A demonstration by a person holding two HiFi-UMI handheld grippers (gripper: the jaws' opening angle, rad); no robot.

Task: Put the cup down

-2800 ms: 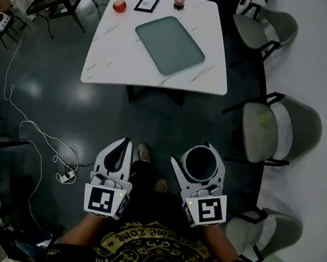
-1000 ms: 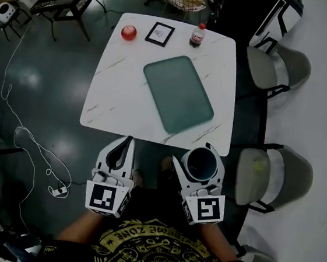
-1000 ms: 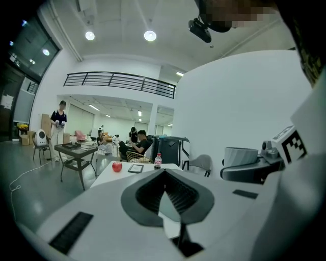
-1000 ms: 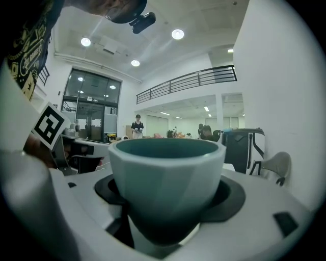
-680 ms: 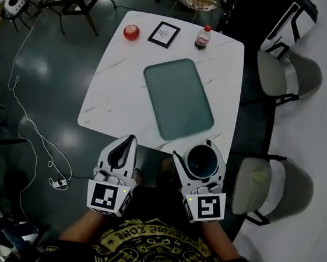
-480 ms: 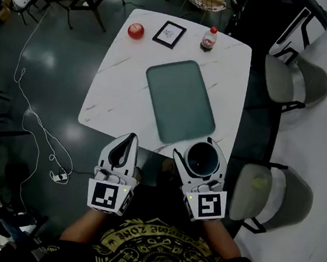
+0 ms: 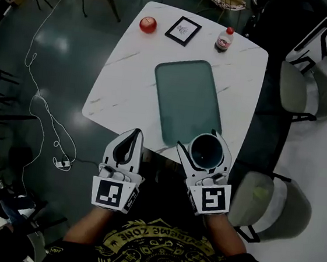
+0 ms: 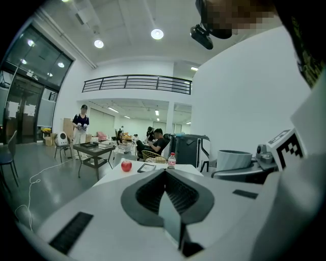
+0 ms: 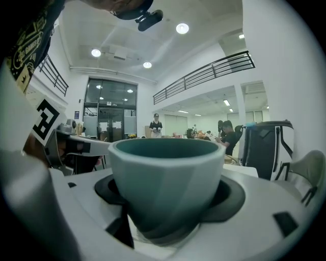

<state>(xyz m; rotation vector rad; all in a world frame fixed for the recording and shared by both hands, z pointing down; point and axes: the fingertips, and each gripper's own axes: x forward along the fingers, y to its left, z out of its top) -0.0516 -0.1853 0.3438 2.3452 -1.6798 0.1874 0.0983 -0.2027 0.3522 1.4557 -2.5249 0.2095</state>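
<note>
A pale green cup with a dark teal inside sits upright between the jaws of my right gripper, which is shut on it. In the right gripper view the cup fills the middle, clasped low by the dark pads. My left gripper is shut with nothing in it; its jaws meet in the left gripper view. Both grippers hover over the near edge of the white marble table. A green tray lies just beyond the cup.
At the table's far edge are a red apple, a small framed picture and a red-capped bottle. Grey chairs stand on the right. A white cable trails over the dark floor at the left.
The table has come closer: both grippers have moved forward from over the floor to its near edge. The cup stays in the right gripper. The left gripper stays shut.
</note>
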